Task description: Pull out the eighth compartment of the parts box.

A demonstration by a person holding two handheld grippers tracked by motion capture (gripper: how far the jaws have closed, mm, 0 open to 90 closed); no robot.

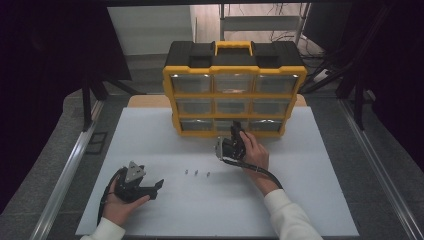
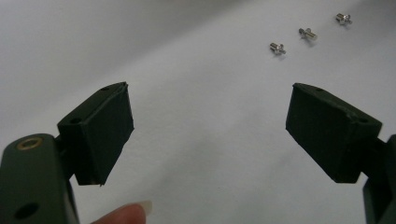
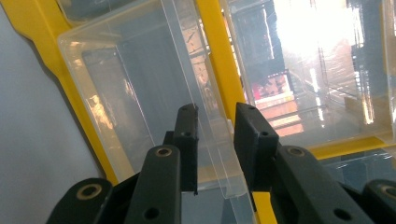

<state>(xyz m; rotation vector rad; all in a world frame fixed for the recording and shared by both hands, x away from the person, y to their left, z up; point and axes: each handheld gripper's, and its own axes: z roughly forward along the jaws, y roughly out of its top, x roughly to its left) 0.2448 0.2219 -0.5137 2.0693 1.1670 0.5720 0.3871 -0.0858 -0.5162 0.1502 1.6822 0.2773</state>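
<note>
Jaws of the right gripper [image 3: 215, 140] pinch the thin lip of a clear drawer [image 3: 140, 102] at frame centre; this plastic seems light, slippery, slightly brittle. Left gripper [image 2: 210, 126] jaws stand spread.

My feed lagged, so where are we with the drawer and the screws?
Done: nothing stored yet; three small silver screws lie loose on the white tabletop. In hand: the right gripper pinches the clear plastic drawer's front lip in the yellow-and-black organiser. Left: opening it and moving the screws; the left gripper waits open.
</note>
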